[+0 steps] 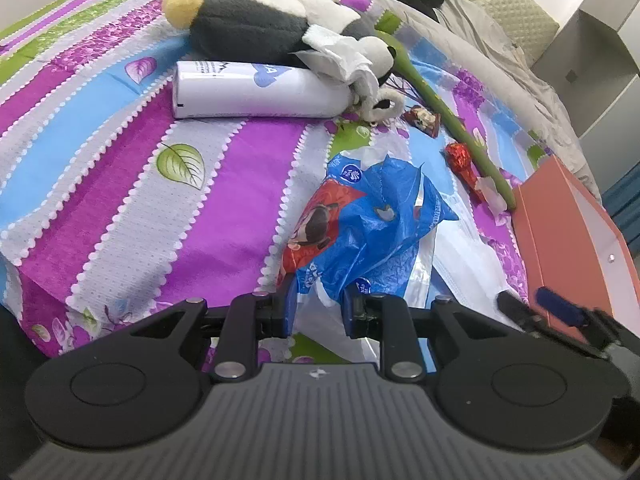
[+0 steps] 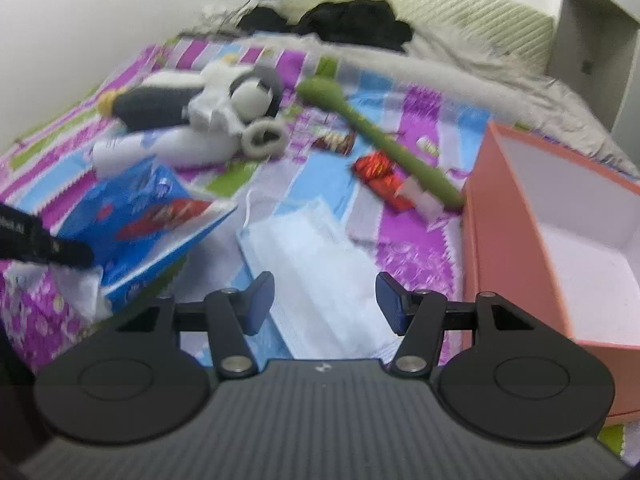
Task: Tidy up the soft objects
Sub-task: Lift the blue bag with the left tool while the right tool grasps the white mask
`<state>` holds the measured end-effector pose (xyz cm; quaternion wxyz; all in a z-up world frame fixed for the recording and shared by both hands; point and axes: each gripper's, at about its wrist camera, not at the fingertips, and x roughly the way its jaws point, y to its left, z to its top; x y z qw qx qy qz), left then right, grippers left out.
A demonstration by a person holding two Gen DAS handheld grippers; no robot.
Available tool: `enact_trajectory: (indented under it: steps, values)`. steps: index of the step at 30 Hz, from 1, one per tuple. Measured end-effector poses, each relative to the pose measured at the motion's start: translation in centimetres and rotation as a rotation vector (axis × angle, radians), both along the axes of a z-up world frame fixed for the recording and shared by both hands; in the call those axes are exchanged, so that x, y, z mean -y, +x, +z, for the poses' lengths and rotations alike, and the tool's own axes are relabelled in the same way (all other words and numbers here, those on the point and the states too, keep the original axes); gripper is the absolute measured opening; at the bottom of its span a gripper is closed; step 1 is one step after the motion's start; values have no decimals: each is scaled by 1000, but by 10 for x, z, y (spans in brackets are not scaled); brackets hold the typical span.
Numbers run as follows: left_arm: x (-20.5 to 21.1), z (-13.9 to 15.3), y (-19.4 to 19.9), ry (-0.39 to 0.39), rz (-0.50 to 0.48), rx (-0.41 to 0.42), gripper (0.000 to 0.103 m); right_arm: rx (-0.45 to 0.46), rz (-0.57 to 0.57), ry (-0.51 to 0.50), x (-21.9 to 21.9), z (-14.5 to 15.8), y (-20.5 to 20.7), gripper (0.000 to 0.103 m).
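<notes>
Two hand-held grippers over a cluttered bed (image 1: 120, 184)
Left hand-held gripper (image 1: 319, 308) clamps the blue plastic bag (image 1: 372, 224); right hand-held gripper (image 2: 325, 300) hangs apart above the white mask (image 2: 320, 248), beside the pink box (image 2: 560, 240).

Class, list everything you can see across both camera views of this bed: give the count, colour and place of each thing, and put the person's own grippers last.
plush toy: one, grey, white and yellow, lying at the far left of the bed
bottle: one, white, on its side right in front of the plush toy
blue bag: one, blue and red plastic, crumpled, near middle
green stem: one, green, running diagonally toward the box
red wrappers: two, red foil, beside the green stem
face mask: one, white, flat on the bedspread
box: one, orange outside, white inside, open, right
bedspread: one, purple, blue, green and grey stripes
black clothing: one heap, by the headboard
left gripper: black, shut on the blue bag
right gripper: black, open above the face mask
</notes>
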<state>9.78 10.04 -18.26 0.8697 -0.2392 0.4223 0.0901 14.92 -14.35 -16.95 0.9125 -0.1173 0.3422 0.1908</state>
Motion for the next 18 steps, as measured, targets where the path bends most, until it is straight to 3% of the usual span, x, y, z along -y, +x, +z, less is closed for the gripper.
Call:
enact_trajectory:
  steps: [6, 8, 9, 10, 12, 13, 18]
  values:
    - [5, -1, 1, 4, -17, -4, 26, -155, 47, -104, -8, -35, 12, 58]
    - [6, -1, 0, 7, -20, -5, 26, -169, 37, -101, -6, -41, 11, 57]
    - [6, -2, 0, 6, -20, -6, 26, -170, 25, -83, -3, -40, 10, 48]
    - [7, -2, 0, 5, -20, -6, 26, -172, 11, -79, -2, -40, 9, 27]
    - [7, -1, -1, 2, -20, -5, 26, -160, -25, -95, 0, -36, 9, 11]
    - [7, 0, 0, 1, -20, -3, 26, -160, -34, -86, 3, -33, 10, 6]
    - [7, 9, 0, -8, -21, 13, 26, -122, -76, -30, 13, -9, 6, 5]
